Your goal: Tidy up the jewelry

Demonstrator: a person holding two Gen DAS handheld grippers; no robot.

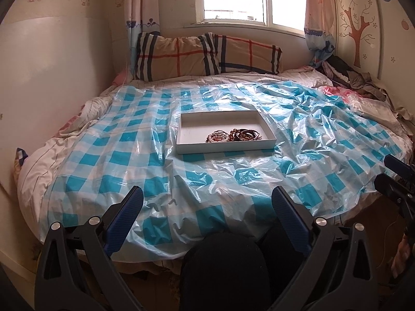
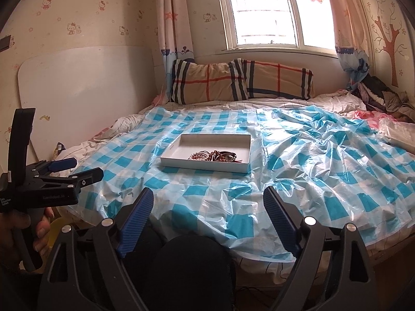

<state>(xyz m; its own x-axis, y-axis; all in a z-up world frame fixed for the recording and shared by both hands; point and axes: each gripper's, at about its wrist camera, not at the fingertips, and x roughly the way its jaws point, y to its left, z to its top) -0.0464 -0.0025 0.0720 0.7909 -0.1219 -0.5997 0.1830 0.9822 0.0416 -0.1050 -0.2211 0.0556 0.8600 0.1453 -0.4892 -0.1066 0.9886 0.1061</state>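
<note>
A shallow white tray (image 1: 186,129) (image 2: 176,153) lies in the middle of the bed on a blue-and-white checked plastic sheet (image 1: 129,160) (image 2: 311,171). Inside it, at its near right corner, sits a heap of bead bracelets and dark bands (image 1: 232,135) (image 2: 214,156). My left gripper (image 1: 207,194) hangs over the near edge of the bed, well short of the tray, open with nothing between its blue pads. My right gripper (image 2: 208,197) is likewise open and empty, also short of the tray. The left gripper (image 2: 67,171) also shows at the left of the right wrist view, held by a hand (image 2: 39,230).
Two plaid pillows (image 1: 207,55) (image 2: 241,81) lie at the head under a bright window (image 2: 272,13). A pile of clothes (image 1: 358,80) (image 2: 384,96) fills the far right corner. A white board (image 2: 83,88) leans on the left wall. The sheet is crumpled on the right.
</note>
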